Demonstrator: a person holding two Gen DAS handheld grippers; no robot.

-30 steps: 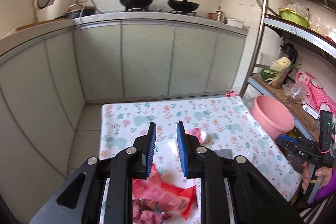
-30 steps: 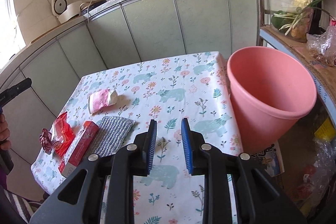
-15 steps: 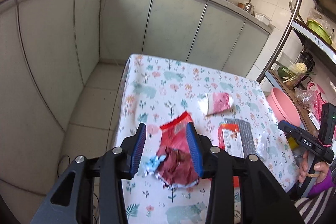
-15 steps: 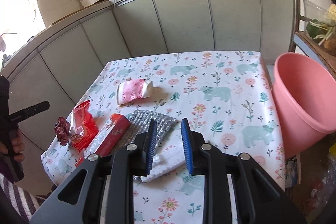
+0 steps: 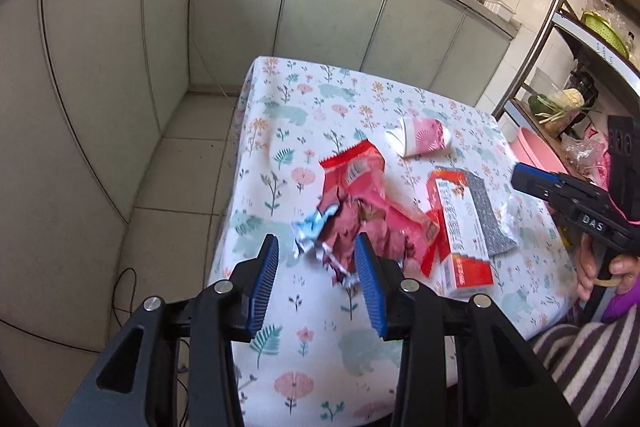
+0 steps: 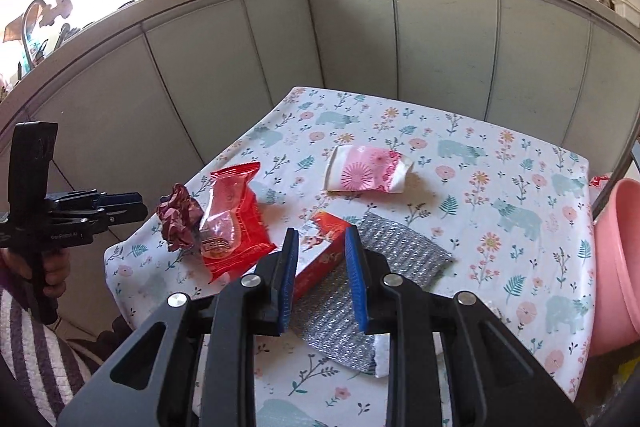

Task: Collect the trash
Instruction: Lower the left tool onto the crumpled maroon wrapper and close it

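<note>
A crumpled dark red foil wrapper [image 5: 340,227] [image 6: 180,223] lies near the table's front left corner, against a red snack bag [image 5: 360,183] [image 6: 232,223]. My left gripper [image 5: 316,251] [image 6: 132,203] stands open just in front of the wrapper. Its blue pads flank the wrapper's near edge without pressing on it. A red box [image 5: 460,223] [image 6: 320,251] rests partly on a silver mesh pad [image 5: 486,215] [image 6: 400,251]. My right gripper [image 6: 322,239] [image 5: 520,179] hovers over the box, jaws apart by a narrow gap and holding nothing. A pink-white wrapper [image 5: 422,137] [image 6: 368,175] lies farther back.
A pink bucket [image 6: 616,259] [image 5: 532,151] stands off the table's right edge. The floral tablecloth [image 5: 320,99] ends at the tiled floor on the left. Grey-green cabinets run behind. A white scrap [image 6: 382,355] pokes out under the mesh pad. Striped sleeves sit at the near edge.
My left gripper opened wider and sank toward the crumpled wrapper. My right gripper swung left from the bucket side to above the red box and mesh pad, rolling as it went.
</note>
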